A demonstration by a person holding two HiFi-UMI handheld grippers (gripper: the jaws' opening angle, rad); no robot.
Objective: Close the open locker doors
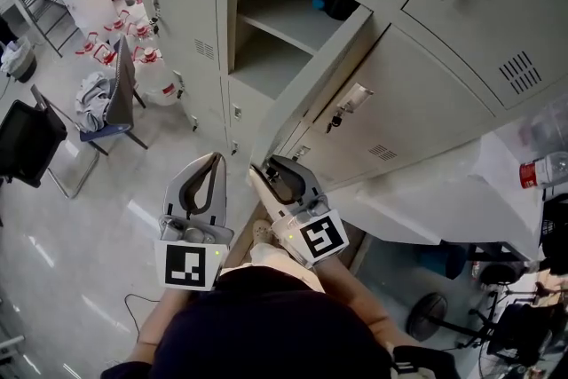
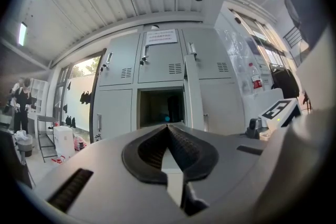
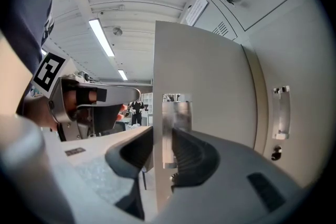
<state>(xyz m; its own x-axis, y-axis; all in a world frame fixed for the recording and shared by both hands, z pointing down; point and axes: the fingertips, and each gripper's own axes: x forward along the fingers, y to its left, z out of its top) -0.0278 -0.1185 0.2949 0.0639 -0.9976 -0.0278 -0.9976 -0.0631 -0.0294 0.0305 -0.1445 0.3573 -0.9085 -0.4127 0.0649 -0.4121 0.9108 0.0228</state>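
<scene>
Grey metal lockers (image 1: 444,40) are filling the upper half of the head view, above a pale shiny floor (image 1: 89,217). One compartment (image 1: 275,31) at 12 o'clock is standing open, with a bare shelf inside. Its locker door (image 1: 306,89) is swinging out toward the person, its free edge reaching down to the centre of the view. The right claw (image 1: 271,175), just below centre at 6 o'clock, is clamping that edge – in the right gripper view the door (image 3: 205,76) is sitting between both pads of the claw (image 3: 163,149). The left claw (image 1: 213,164), at 7 o'clock beside it, is holding its tips together on nothing – its own view shows the claw (image 2: 168,131) pointing at the open compartment. A chair (image 1: 111,106) is standing at 9 o'clock.
</scene>
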